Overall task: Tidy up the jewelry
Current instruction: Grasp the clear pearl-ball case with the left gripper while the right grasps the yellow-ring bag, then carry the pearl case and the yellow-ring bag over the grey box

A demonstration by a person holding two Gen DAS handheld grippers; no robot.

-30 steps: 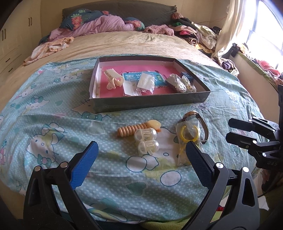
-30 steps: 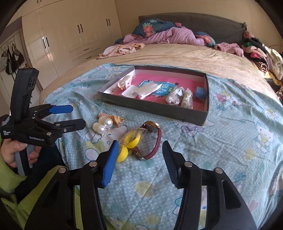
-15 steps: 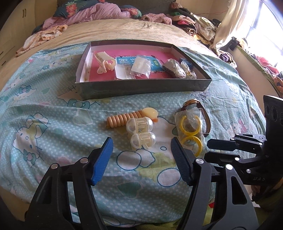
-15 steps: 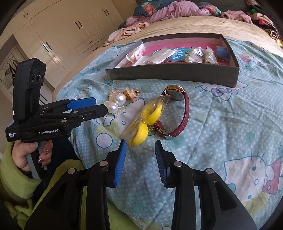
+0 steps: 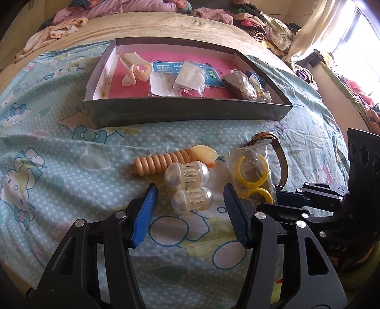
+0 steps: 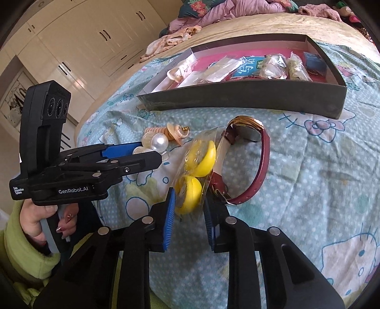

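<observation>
Two pearl hair clips (image 5: pixel 187 186) lie on the bedspread, the nearer one between the fingers of my open left gripper (image 5: pixel 190 202). A beige spiral clip (image 5: pixel 163 161) lies just behind them. A clear bag of yellow rings (image 6: pixel 194 171) lies beside a red-strapped watch (image 6: pixel 258 152). My right gripper (image 6: pixel 190 214) is open, its fingers either side of the bag's near end. The dark jewelry box (image 5: pixel 190 114) with a pink floor holds a cream claw clip (image 5: pixel 135 66) and several small bags.
The box sits mid-bed on a blue cartoon bedspread (image 5: pixel 47 147). Clothes are piled at the headboard (image 5: pixel 118 12) and by the window at right. White wardrobes (image 6: pixel 95 35) stand to the left of the bed.
Both grippers have moved forward and down toward the bed. The left now straddles the pearl clips, with its jaws narrower. The right has reached the bag of yellow rings.
</observation>
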